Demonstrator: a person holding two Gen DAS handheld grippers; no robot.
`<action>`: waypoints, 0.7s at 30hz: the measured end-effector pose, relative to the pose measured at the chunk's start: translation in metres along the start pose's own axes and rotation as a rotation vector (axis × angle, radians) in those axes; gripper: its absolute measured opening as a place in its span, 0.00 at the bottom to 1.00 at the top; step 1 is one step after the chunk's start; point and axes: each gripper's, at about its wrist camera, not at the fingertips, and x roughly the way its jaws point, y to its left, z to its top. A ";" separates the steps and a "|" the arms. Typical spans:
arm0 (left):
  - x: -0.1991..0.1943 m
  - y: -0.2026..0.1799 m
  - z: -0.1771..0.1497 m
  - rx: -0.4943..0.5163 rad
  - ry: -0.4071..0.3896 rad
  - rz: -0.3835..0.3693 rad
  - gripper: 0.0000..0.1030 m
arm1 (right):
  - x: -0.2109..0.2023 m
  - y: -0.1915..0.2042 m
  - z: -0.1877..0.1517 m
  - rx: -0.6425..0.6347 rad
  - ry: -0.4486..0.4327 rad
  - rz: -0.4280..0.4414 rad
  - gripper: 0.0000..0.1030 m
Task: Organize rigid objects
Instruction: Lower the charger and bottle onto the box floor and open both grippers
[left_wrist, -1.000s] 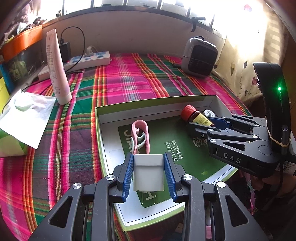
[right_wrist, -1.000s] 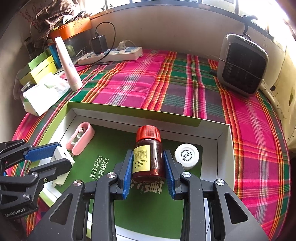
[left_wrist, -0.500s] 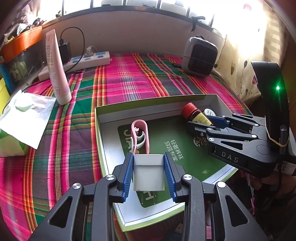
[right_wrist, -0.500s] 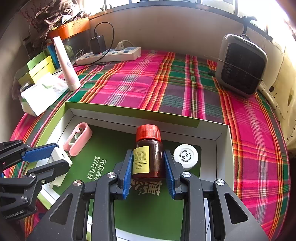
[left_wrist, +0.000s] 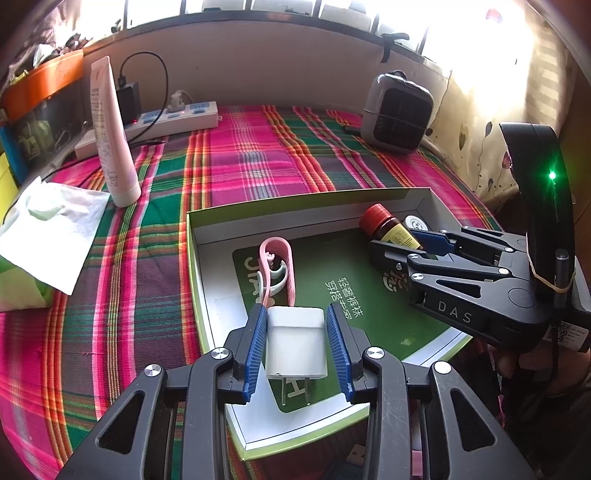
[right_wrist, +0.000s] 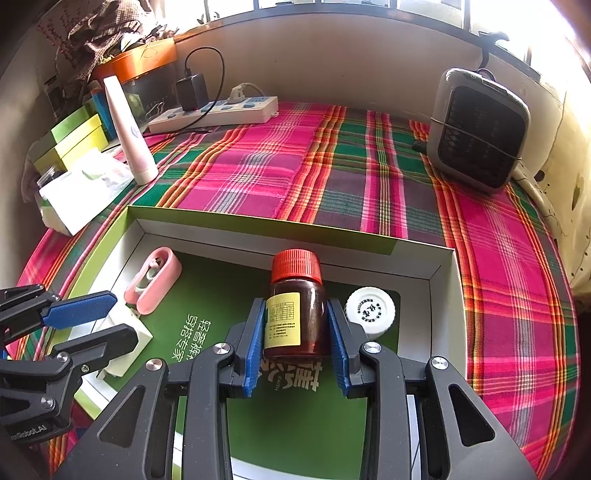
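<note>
Left claw (left_wrist: 296, 349), lower centre of the left wrist view: blue pads flanking a white charger plug (left_wrist: 295, 345), prongs pointing toward the bottom of the frame. Left pad against the plug's side; slight gap visible at the right pad; firm pinch or loose hold cannot be told. Plug positioned over the near left portion of the open box (left_wrist: 207, 295), above its green printed liner.

Right claw (right_wrist: 296, 349), lower centre of the right wrist view: jaws opening, with a brown bottle (right_wrist: 295, 314) between the pads. Red cap pointing toward the top of the frame, yellow label facing up. Narrow gaps on both sides of the glass; pads no longer pressing.

Just right of the bottle: a white round cap (right_wrist: 370, 310), touching or nearly touching the right pad. Upper left of the box interior: a pink clip (right_wrist: 153, 283), lying flat near the left wall.

Box resting on a plaid cloth (right_wrist: 258, 166) covering the desk. Beyond the box, upper left of the frame: a pink tube (right_wrist: 129, 140) standing upright, a power strip (right_wrist: 214, 114) behind it. Upper right: a small grey heater (right_wrist: 480, 129).
</note>
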 end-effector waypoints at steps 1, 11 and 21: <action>0.000 -0.001 0.000 0.000 0.000 0.000 0.32 | 0.000 0.001 0.000 0.001 0.000 0.000 0.36; -0.001 -0.004 -0.001 0.006 0.000 -0.002 0.37 | 0.000 0.002 -0.001 0.006 -0.006 0.006 0.46; -0.002 -0.005 -0.001 0.007 -0.003 0.002 0.41 | -0.002 0.004 -0.001 0.005 -0.011 0.021 0.46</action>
